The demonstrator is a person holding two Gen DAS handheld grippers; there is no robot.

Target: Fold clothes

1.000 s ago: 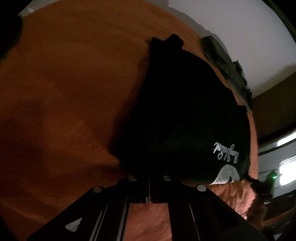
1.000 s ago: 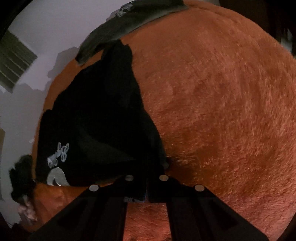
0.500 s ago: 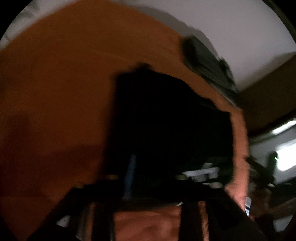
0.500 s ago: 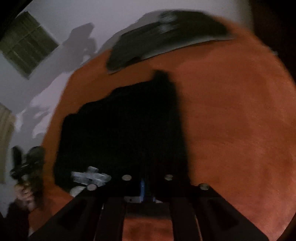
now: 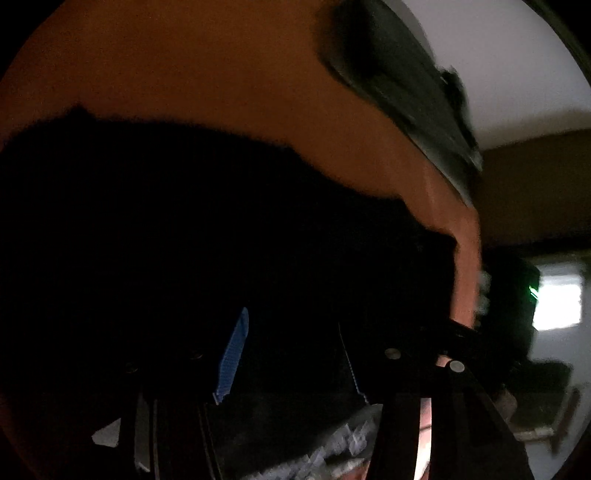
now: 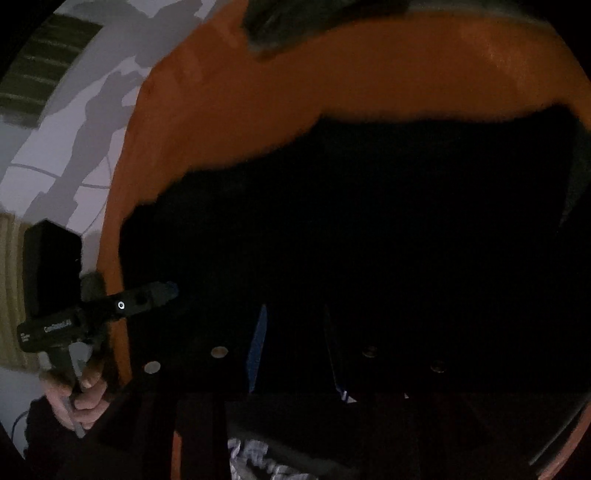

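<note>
A black garment (image 5: 221, 229) lies spread on the orange fleece blanket (image 5: 192, 74); in the right wrist view it fills the middle (image 6: 369, 221). Its white print shows at the bottom edge (image 5: 332, 450) (image 6: 255, 461). My left gripper (image 5: 291, 362) hovers low over the black cloth with its jaws opening, the blue pad (image 5: 232, 362) bare and pressing nothing. My right gripper (image 6: 295, 350) is also opening over the cloth, its pads apart. It is too dark to tell whether cloth still lies between either pair of pads. A hand (image 6: 81, 395) holds the left gripper's body (image 6: 110, 310) at the blanket's left edge.
A dark grey garment (image 5: 402, 92) (image 6: 295, 22) lies at the blanket's far edge. Beyond it stands a pale wall (image 5: 517, 55). A bright window (image 5: 557, 302) shows at the right, past the blanket's edge (image 5: 469, 258).
Both grippers swept across the blanket with the garment's edge, laying the cloth over itself. Their jaws, shut on the cloth a second ago, now stand apart. The print now sits near the cameras.
</note>
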